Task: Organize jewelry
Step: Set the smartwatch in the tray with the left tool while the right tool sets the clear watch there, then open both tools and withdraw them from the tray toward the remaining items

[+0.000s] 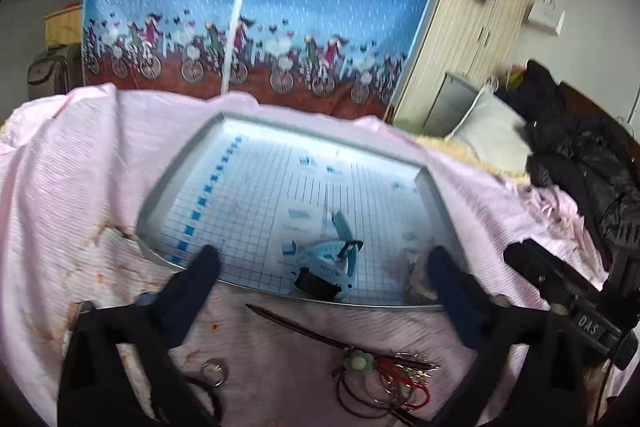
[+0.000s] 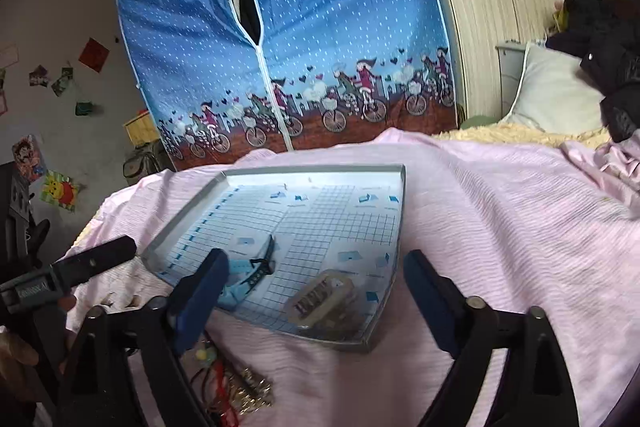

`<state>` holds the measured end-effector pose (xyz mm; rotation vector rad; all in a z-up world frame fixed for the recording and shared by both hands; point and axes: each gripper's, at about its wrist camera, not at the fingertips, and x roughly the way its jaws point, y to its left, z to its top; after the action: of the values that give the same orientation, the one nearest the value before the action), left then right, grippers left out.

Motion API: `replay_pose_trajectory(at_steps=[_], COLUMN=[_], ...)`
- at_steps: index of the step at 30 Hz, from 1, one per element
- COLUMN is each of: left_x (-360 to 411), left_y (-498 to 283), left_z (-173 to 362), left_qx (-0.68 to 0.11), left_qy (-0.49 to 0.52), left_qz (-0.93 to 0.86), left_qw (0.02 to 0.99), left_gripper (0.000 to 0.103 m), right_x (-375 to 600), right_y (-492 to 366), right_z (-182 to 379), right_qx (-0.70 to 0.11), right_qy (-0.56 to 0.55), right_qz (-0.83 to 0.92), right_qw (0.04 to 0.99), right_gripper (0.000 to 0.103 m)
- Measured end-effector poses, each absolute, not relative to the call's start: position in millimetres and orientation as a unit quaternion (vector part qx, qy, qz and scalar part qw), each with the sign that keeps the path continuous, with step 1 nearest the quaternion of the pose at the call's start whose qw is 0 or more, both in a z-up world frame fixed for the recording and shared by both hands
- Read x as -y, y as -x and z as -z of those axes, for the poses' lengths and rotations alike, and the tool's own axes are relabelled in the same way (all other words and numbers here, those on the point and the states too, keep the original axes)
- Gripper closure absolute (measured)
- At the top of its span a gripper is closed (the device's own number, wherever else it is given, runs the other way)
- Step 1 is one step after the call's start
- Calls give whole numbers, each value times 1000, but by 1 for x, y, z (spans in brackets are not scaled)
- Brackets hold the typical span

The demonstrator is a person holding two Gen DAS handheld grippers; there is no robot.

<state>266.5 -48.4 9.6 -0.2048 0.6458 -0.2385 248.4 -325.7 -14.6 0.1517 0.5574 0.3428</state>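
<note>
Tray (image 1: pixel 434 203) grey rim, blue-white grid, ahead of tongs; pale-blue watch (image 1: pixel 324 261) w/ black buckle betw. tips; pink striped sheet (image 2: pixel 500 211) under; blue dotted curtain (image 2: pixel 340 27) beyond.

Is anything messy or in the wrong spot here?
Yes. The hair stick, the ring and a tangle of red cords lie loose on the pink sheet, outside the tray, which holds only the blue watch and a small case. Reddish stains mark the sheet to the tray's left.
</note>
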Motion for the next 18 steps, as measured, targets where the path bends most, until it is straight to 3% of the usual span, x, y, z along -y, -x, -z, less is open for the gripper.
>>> replay_pose_trajectory(at_steps=[8,18], left_x=[37,13], left_y=[-199,-132], left_z=[-46,-39], left_qx=[-261,-260], left_qy=[58,28], left_qz=[100,108], left_qw=[958,959], left_gripper=[1,1], right_x=[310,282], right_y=[-178,-94], right_z=[-23,-14], right_qx=[-220,-207], right_qy=[-53,10], right_qz=[-170,-134], right_qw=[959,969], right_gripper=[0,0])
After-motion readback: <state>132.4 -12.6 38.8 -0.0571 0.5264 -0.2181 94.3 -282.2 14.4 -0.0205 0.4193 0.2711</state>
